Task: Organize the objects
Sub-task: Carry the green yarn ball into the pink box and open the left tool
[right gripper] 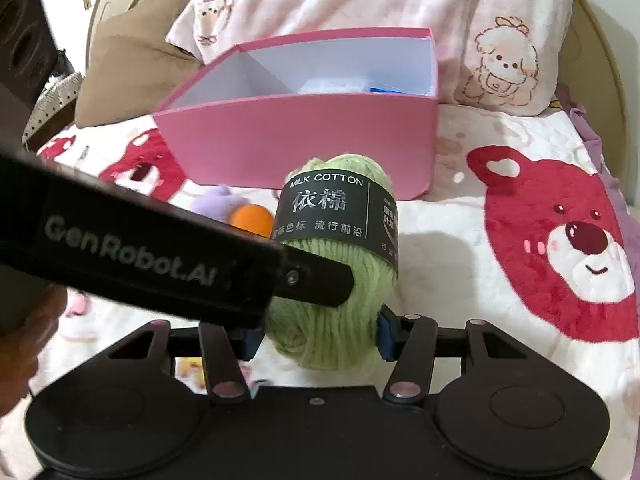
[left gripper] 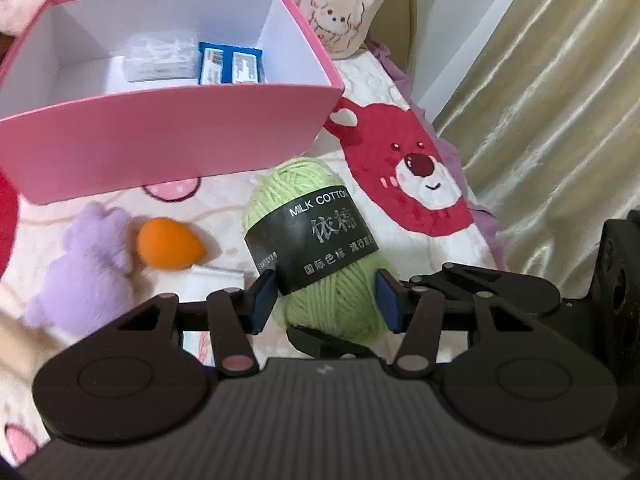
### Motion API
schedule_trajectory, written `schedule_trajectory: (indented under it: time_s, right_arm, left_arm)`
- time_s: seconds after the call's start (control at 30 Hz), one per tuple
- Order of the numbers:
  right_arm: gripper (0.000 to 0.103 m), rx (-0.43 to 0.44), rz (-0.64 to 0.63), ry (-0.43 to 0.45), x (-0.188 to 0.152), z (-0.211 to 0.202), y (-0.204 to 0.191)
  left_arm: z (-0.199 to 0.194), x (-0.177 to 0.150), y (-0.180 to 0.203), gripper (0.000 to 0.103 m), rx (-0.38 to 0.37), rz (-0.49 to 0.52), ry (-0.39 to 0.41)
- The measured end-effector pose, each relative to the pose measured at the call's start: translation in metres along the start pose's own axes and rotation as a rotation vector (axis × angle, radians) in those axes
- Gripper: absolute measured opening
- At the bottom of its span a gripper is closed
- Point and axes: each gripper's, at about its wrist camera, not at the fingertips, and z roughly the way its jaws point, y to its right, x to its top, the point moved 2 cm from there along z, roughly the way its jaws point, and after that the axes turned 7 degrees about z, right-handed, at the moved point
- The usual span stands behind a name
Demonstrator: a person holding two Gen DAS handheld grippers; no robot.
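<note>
1. Your left claw (right gripper: 280, 264) crosses the right wrist view from 9 o'clock and hides most of the purple plush toy (left gripper: 86, 268) and orange sponge (left gripper: 170, 249). The box contents are blurred: a clear packet (left gripper: 160, 60) and a blue pack (left gripper: 230, 65).
2. Your left claw (left gripper: 326, 294) is partly closed, its blue pads pressing the green yarn ball (left gripper: 316, 248) at the label edge and clamping it. Your right claw (right gripper: 316, 338) grips the same ball's lower end, pads pressed into the wool.
3. The yarn sits at the centre of both views, on the bear-print blanket (left gripper: 420, 184) of the bed, with the pink box (left gripper: 168, 136) at 11 o'clock.
4. You have one yarn ball, one box, one plush, one sponge, two claws.
</note>
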Motion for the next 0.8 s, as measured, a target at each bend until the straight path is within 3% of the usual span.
schedule_trajectory:
  time_s: [0.17,0.37,0.63,0.8]
  right_arm:
    - [0.058,0.001,-0.008,-0.013,0.000,-0.024,-0.024]
    - [0.058,-0.003,-0.010,0.020,0.019,-0.056,-0.042]
    - [0.058,-0.015,0.011,0.163,0.071,-0.092,-0.051]
    - [0.058,-0.003,0.038,0.199,0.114,-0.091,-0.047]
  left_arm:
    - [-0.034,0.000,0.002,0.051,-0.017,0.002,-0.037]
    - [-0.073,0.017,0.012,0.051,-0.022,0.049,-0.003]
    - [-0.117,0.075,0.030,0.051,0.013,0.139,0.070]
    - [-0.123,0.121,0.024,0.051,0.034,0.132,0.071]
